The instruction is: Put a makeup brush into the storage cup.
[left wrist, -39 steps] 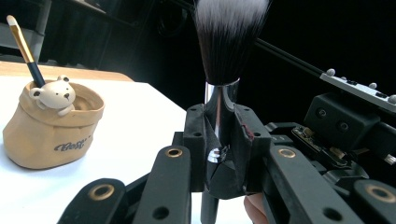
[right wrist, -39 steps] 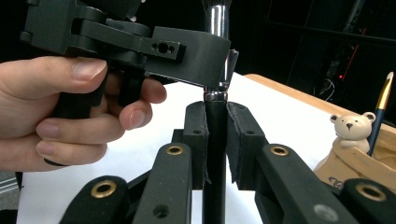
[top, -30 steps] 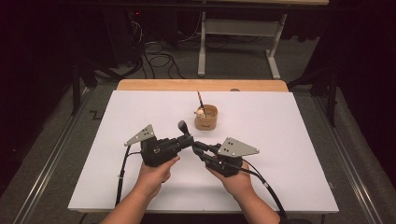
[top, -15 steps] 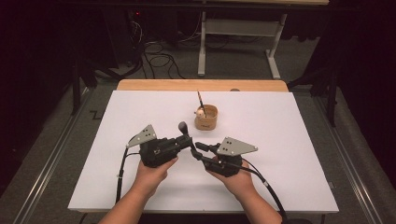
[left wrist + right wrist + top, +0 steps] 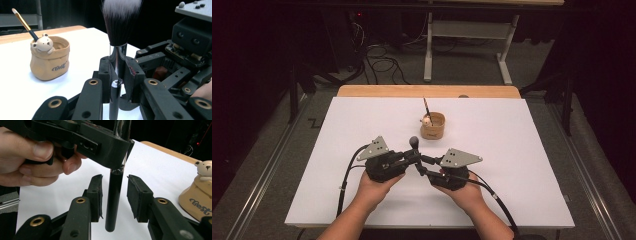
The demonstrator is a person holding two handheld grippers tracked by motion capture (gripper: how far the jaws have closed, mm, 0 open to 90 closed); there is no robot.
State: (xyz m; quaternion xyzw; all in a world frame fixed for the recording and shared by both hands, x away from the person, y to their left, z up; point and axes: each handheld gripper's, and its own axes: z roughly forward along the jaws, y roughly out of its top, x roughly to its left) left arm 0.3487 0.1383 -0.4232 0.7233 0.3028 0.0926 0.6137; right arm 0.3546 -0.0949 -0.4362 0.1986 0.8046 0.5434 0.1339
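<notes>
Left gripper [image 5: 117, 75] fingers clench an upright brush [image 5: 119, 37] mid-bench; right gripper [image 5: 114, 195] fingers, just opening, flank its handle untouched.

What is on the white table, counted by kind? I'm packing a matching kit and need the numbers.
Makeup brushes: 2 (the big brush clamped upright in the left gripper, the thin brush standing in the pot)
Bear pots: 1 (tan pot)
Grippers: 2 (left, and the right gripper, its jaws just opened off the brush handle)
Total: 5
</notes>
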